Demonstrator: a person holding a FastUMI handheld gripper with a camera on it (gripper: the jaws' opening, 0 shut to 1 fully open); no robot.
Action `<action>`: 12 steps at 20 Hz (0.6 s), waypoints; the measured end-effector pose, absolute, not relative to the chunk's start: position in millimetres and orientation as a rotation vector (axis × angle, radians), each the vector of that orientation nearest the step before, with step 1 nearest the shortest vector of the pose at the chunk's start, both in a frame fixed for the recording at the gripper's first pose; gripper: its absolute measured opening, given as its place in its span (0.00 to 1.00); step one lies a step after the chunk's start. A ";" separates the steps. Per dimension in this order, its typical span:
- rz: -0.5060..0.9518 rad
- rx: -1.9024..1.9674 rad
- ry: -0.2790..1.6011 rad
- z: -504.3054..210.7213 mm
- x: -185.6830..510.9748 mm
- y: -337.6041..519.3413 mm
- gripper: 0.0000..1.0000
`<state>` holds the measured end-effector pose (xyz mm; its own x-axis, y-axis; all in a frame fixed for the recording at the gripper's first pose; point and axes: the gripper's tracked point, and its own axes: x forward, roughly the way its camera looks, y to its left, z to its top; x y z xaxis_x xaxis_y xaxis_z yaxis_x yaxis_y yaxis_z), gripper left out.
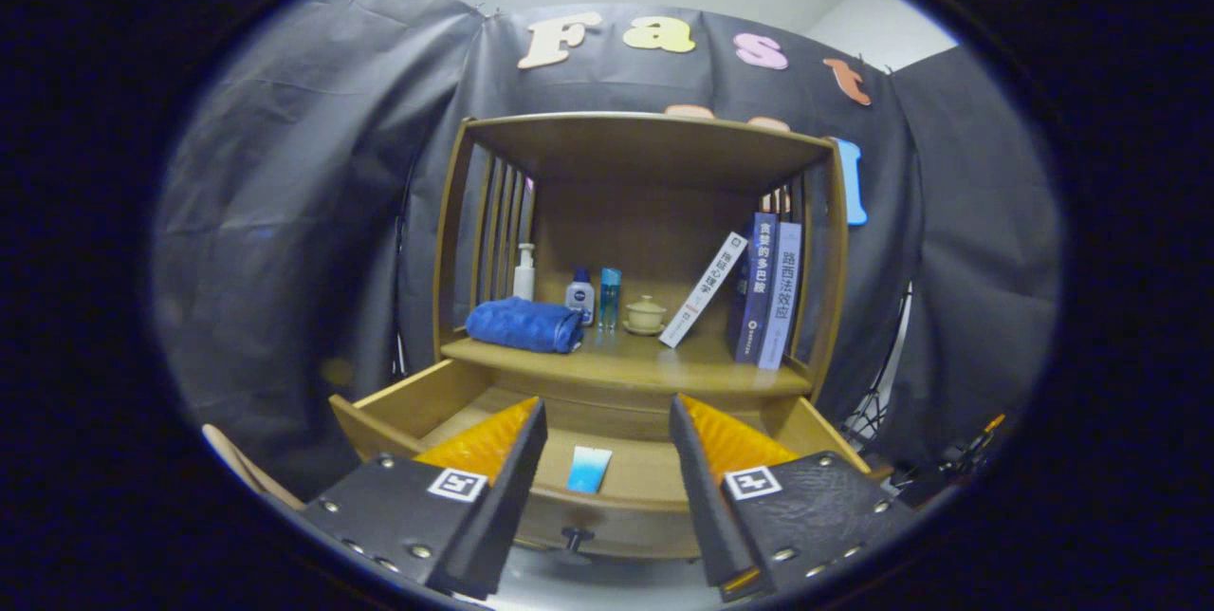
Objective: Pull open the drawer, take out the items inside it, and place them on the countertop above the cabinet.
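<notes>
The wooden cabinet's drawer (398,407) stands pulled open below the countertop (626,366). Inside it lies a small blue-and-white tube (589,470), flat on the drawer floor near the front panel. My gripper (607,421) hovers above and in front of the drawer, open, with nothing between its fingers; the tube shows in the gap between them, lower down. A dark knob (576,536) sticks out of the drawer front just beneath the tube.
On the countertop sit a folded blue towel (524,324), a white pump bottle (524,272), a small blue-capped bottle (580,295), a blue tumbler (609,296), a lidded cup on a saucer (646,314) and leaning books (759,293). A shelf roof (645,141) overhangs them.
</notes>
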<state>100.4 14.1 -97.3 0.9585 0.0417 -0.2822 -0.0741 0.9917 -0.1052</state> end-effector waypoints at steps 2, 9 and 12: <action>0.043 -0.115 0.347 -105.6 123.9 7.3 0.83; 0.120 -0.131 0.785 -205.9 159.4 19.5 0.83; 0.131 -0.156 0.899 -237.9 174.6 28.9 0.83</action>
<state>174.6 28.9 -237.9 0.6154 0.0483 -0.7867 -0.1789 0.9806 -0.0798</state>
